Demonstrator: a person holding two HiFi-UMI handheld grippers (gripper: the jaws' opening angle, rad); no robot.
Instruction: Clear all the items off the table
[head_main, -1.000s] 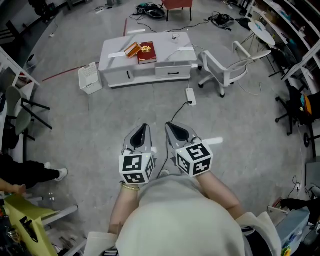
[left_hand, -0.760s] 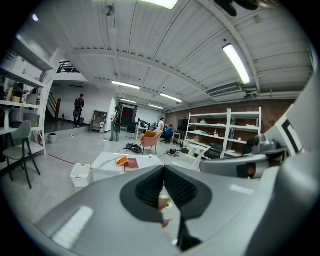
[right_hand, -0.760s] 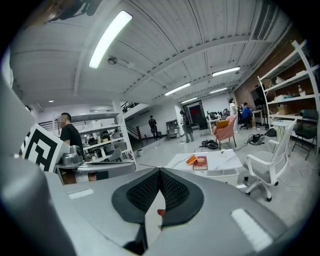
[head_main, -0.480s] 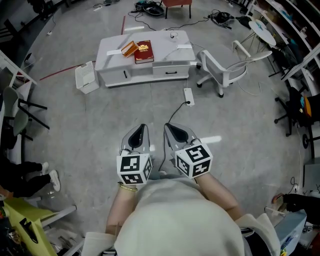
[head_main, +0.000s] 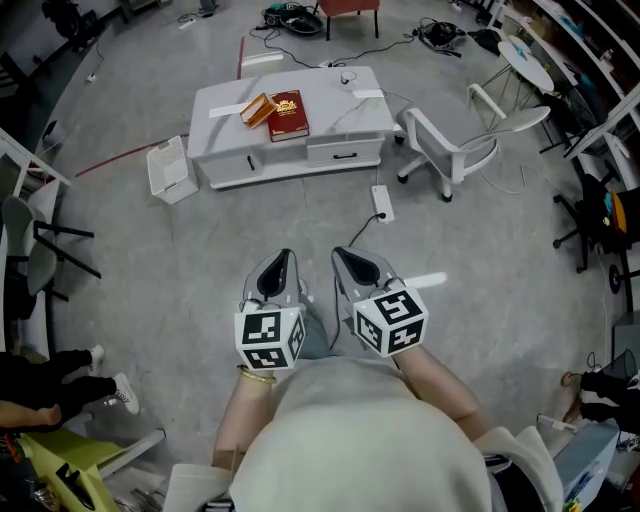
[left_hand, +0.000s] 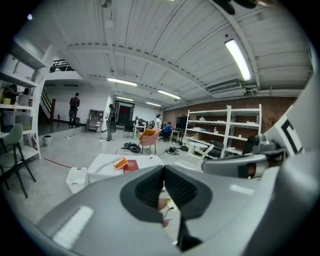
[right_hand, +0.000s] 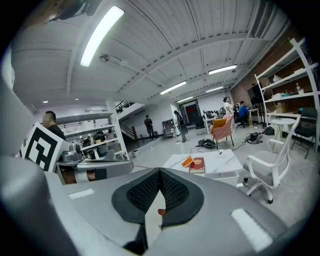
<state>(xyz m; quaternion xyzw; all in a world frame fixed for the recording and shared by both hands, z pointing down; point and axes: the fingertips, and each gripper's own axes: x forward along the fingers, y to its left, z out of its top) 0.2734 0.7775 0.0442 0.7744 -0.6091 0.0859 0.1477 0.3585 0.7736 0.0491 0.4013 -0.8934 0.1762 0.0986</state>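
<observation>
My left gripper (head_main: 283, 262) and my right gripper (head_main: 345, 258) hang side by side over the bare floor in front of me. Both pairs of jaws are pressed together with nothing between them. The low white table (head_main: 330, 95) is well apart from me, straight ahead. On its tabletop lie a red book (head_main: 288, 112) and a small orange box (head_main: 258, 108) just beside the book's left edge, perhaps touching it. There are also a couple of pale flat strips (head_main: 228, 110) and a small thing with a cable (head_main: 349, 72) near the far edge, too small for me to name. Nothing is off the tabletop yet, so I judge the step in hand to be the approach. To do it well I should head for the front of the table and keep clear of the power strip (head_main: 381, 202) and its lead on the floor. I should also keep clear of the white chair (head_main: 455, 140) standing at the right end. I should spread the jaws before I get there, not over the things. The orange box sits on my left side and the book is more central, so the left gripper suits the box and the right suits the book. The book lies flat, so I expect to need an edge, perhaps the one nearest me, to get a jaw under it. The white basket (head_main: 168, 168) on the floor at the left end looks like a possible place to drop things, though I cannot be sure.
</observation>
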